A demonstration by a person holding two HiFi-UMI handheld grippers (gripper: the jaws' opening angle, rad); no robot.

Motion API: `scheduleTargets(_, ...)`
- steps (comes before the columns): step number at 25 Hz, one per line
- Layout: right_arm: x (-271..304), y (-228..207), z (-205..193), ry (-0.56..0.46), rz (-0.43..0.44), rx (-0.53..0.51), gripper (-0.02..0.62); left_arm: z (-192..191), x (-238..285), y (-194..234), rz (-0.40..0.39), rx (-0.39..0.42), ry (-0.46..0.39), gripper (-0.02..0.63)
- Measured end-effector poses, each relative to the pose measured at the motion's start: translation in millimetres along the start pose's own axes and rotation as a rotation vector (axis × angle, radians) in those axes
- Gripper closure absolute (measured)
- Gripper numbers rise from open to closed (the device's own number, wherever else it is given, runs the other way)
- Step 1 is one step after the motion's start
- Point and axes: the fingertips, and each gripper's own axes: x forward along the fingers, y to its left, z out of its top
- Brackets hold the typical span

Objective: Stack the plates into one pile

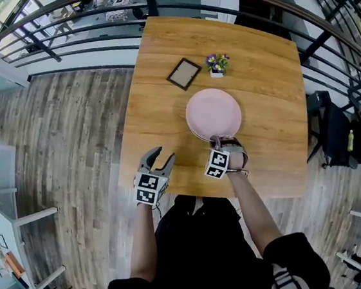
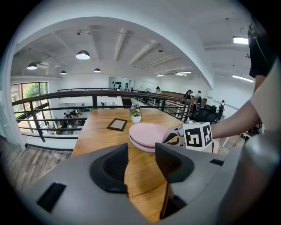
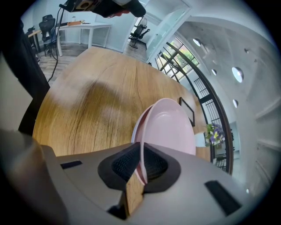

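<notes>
wooden tabletop (image 1: 160, 78), pink plates (image 1: 213, 113) piled at its middle, seen as one disc from the head view, two layers shown in the gripper views, top plate (image 3: 171, 127) rim pinched by right tool (image 3: 140, 169), left tool (image 2: 140, 160) held open, empty

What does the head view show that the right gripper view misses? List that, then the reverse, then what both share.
Head view only: the left gripper, open by the near edge of the wooden table, and the plank floor.
Right gripper view only: how the right gripper pinches the rim of the top pink plate between shut jaws, plus a white desk far off.
Both: the stacked pink plates, the table, the picture frame and the potted flowers.
</notes>
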Motion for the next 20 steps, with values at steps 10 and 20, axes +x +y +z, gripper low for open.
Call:
scheduleTargets(10,-1,-4,-5,-0.032,0.061,0.076,0.470,12,3,-14,-0.004,-0.028,-0.037,0.399)
scheduleTargets(20,-13,-5,-18,-0.096,0.110,0.138,0.425,18,2,-32,0.042,-0.047,-0.040,0.399)
